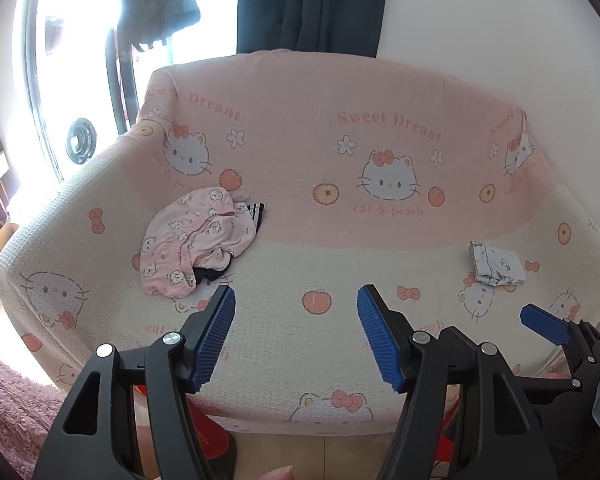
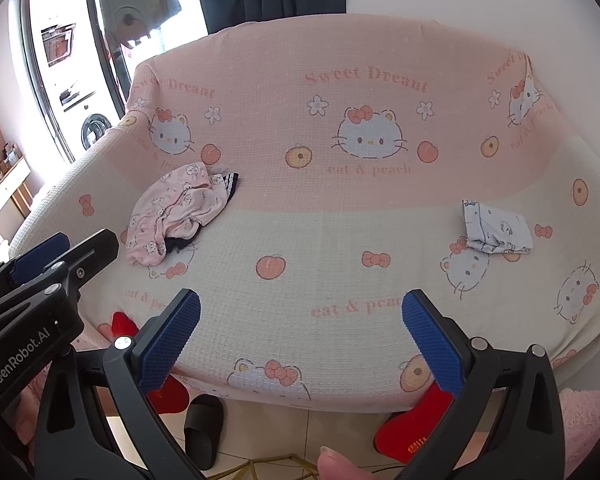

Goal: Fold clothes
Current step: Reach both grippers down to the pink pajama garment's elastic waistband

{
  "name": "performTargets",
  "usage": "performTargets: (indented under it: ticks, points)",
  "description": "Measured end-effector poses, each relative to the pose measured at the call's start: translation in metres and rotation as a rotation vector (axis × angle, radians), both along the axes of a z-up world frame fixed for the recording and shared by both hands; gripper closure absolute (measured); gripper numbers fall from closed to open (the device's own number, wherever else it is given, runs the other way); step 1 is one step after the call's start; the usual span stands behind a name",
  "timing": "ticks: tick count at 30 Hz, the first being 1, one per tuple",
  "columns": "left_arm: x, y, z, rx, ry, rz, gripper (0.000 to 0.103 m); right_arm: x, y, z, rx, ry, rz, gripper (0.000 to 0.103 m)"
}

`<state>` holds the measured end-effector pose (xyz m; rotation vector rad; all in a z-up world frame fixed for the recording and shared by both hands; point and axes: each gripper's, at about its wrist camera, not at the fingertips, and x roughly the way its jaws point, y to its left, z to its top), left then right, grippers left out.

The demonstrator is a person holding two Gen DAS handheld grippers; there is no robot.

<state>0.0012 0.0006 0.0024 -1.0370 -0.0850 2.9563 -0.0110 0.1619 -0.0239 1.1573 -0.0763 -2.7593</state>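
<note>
Both my grippers, left [image 1: 296,336] and right [image 2: 300,344], wide and empty off the sofa [image 1: 300,344] front; pink pile [image 1: 196,240] sits crumpled back-left, folded piece [image 1: 498,266] far right, so I'd pinch one pink edge, not the bundle.

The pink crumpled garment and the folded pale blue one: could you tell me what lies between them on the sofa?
Only bare sofa cover lies between the pink garment and the folded blue garment; no other clothing. Both wrist views show this.

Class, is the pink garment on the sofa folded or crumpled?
Crumpled: the pink garment lies bunched in uneven ridges over dark clothing, unlike the squared white bundle.
</note>
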Motion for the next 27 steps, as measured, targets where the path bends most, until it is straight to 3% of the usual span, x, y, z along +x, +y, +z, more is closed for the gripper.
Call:
performTargets:
  ticks: [2,5,15,23,27]
  points:
    - [0.002,-0.001,0.004,0.02,-0.003,-0.004,0.037,-0.004,0.001,0.001,0.006,-0.001,0.006,0.001]
    - [-0.009,0.003,0.004,-0.018,-0.036,-0.005,0.037,-0.009,0.002,0.002,0.015,-0.003,0.014,0.001]
    - [-0.048,0.007,0.01,-0.021,-0.014,0.016,0.037,-0.037,0.008,0.01,0.036,-0.019,0.035,0.001]
    - [-0.112,-0.011,0.011,0.032,0.047,0.063,0.037,-0.086,-0.002,0.019,0.052,-0.032,0.092,0.001]
    - [-0.163,-0.042,-0.014,0.082,-0.004,0.135,0.037,-0.122,-0.027,0.026,0.081,0.02,0.14,0.001]
